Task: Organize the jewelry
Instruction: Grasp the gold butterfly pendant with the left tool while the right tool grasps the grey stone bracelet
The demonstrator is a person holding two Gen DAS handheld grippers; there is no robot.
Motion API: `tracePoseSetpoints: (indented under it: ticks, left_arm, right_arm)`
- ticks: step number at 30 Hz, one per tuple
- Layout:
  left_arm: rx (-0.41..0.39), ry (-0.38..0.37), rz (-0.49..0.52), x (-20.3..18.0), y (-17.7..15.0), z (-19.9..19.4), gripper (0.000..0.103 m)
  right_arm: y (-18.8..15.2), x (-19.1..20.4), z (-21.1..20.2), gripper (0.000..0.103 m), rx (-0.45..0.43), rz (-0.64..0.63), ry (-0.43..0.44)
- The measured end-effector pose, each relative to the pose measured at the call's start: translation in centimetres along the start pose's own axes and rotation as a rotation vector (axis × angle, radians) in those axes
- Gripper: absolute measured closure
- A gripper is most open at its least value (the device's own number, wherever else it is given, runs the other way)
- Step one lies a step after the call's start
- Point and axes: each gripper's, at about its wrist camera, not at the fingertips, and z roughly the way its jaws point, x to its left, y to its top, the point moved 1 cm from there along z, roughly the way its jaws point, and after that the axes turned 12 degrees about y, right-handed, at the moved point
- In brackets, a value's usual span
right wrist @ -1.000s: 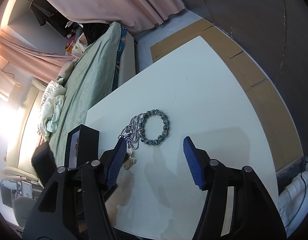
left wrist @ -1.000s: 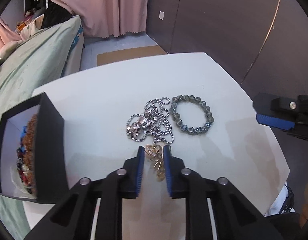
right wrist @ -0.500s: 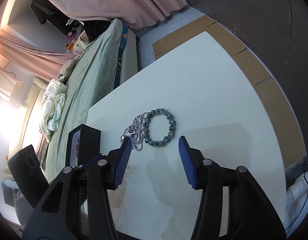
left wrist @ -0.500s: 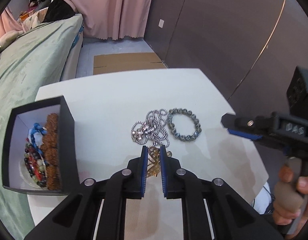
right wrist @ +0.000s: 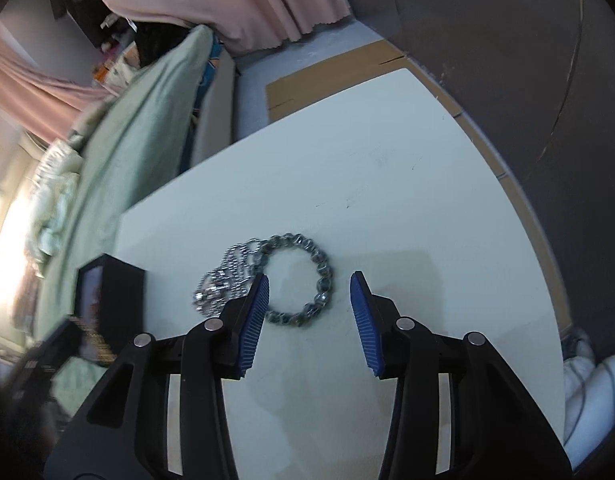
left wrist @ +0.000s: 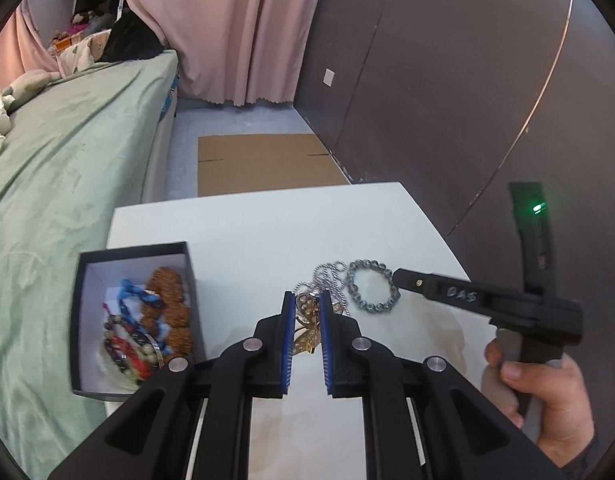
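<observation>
The left gripper (left wrist: 306,322) has its two blue ribbed pads pressed onto one gold ornament (left wrist: 307,330), a leaf-like openwork piece of shiny metal that hangs between them, raised off the white table (left wrist: 267,240). The right gripper (right wrist: 309,312) has its two blue pads parted with nothing between them; its jaws have just been closing, and they hover over one beaded bracelet (right wrist: 307,278), a ring of rounded grey-green beads lying flat on the table. In the right wrist view the gripper's left pad covers part of the ring's near left arc. Touching the bracelet's left side lies one silver chain necklace (right wrist: 223,280), a loose heap of small glinting ball links with a chunkier silver charm in it; whether the gold piece is joined to this chain I cannot tell. So three loose pieces show: one gold, one silver, one beaded. To the left, near the table's edge, stands one black box (left wrist: 87,320), square, open-topped, with a pale lining. Inside it lie several pieces in a tangle: a strand of rough orange-brown beads, a blue woven cord, and red and dark multicoloured bead strings; their exact count is unclear. A person's hand (left wrist: 547,396) grips the right gripper's black handle. Beside the table runs a bed (left wrist: 67,160) under a soft green cover.
</observation>
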Motion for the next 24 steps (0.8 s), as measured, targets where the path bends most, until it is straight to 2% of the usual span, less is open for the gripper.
tracePoseSetpoints:
  ticks: [6,11,14,18,24]
  left_arm:
    - [-0.010,0.020,-0.032,2.3,0.2,-1.2,0.093]
    - [-0.014,0.052,-0.034,3.8,0.1,-2.2,0.093]
    - [-0.020,0.074,-0.031,4.5,0.1,-2.9,0.093]
    - [-0.022,0.102,-0.032,5.3,0.2,-3.5,0.093]
    - [-0.024,0.123,-0.043,6.4,0.7,-3.3,0.093]
  right_arm:
    - [-0.3,0.7,2.1,0.061,0.009,-0.064,-0.151]
    - [-1.3,1.2,2.9,0.076,-0.013,-0.166,-0.246]
    - [-1.6,0.6,2.5,0.093,-0.027,-0.178,-0.265]
    - [-1.2,-0.9,1.7,0.094,-0.028,-0.102,-0.168]
    - [-0.6,-0.1,-0.8,0.094,-0.057,-0.067,-0.006]
